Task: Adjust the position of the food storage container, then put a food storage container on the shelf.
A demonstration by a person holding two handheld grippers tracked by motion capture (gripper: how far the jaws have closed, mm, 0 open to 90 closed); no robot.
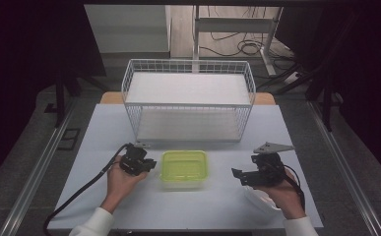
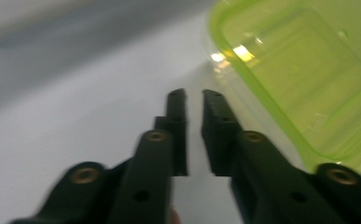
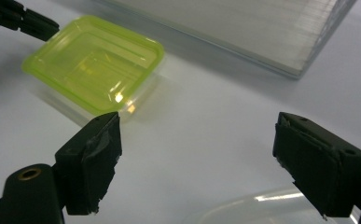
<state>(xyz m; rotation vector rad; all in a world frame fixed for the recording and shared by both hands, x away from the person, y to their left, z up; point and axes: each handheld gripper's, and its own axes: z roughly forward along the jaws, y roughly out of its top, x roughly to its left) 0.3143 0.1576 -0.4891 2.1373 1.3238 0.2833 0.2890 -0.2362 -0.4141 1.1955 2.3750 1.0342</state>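
The green-lidded container (image 1: 183,168) lay at three o'clock of the nearer left gripper (image 1: 151,163), whose jaws stood narrowly parted, empty; the right gripper (image 1: 236,174) gaped wide.

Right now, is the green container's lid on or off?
On. The green lid sits flat over the clear container on the table, its rim seated all round; the right claw's view shows the same.

A white wire basket (image 1: 188,98) stands at the far middle of the pale table (image 1: 104,128). Beyond the table, black cables (image 1: 242,46) lie on the floor beside a grey metal frame (image 1: 237,24). Dark curtains (image 1: 25,59) hang at both sides.
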